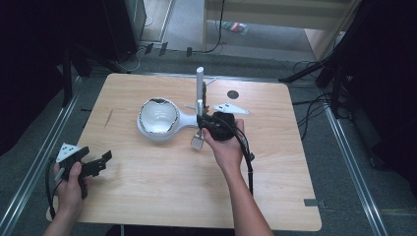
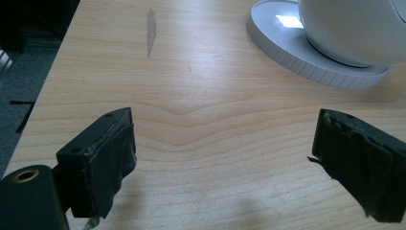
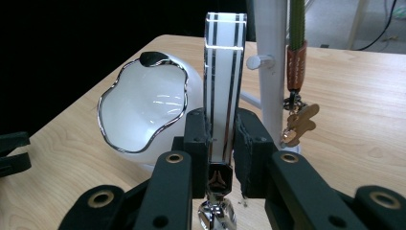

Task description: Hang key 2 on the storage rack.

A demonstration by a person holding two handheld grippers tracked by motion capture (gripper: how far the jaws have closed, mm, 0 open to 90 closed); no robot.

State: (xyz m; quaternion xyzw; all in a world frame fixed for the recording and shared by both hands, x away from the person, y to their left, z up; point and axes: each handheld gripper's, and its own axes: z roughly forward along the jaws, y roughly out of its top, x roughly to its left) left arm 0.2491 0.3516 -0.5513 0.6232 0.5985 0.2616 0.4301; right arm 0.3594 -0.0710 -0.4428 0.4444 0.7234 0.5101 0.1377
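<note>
- Light wooden table point(image 1: 162, 177) under me, bare at the near side.
- My right gripper point(image 3: 221, 139) clamps a clear black-striped bar point(image 3: 225, 72) upright, beside the white bowl-shaped lamp point(image 1: 158, 118).
- Left gripper point(image 2: 225, 158) gapes wide near the table's left edge.

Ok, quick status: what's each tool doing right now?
Left tool: open, holding nothing, over bare table.
Right tool: closed on the white strap with dark stripes, held upright.

Right gripper point(image 3: 221, 143): jaws closed on a clear striped bar point(image 3: 224, 81), held upright.
Bowl point(image 3: 143, 108): white, chrome-rimmed, left of the jaws.
Post point(image 3: 270, 62): white, just beyond the bar, right.
Strap point(image 3: 296, 57): hangs beside the post, gold charm point(image 3: 299, 124) at its end.
Table point(image 3: 364, 115): light wood.
</note>
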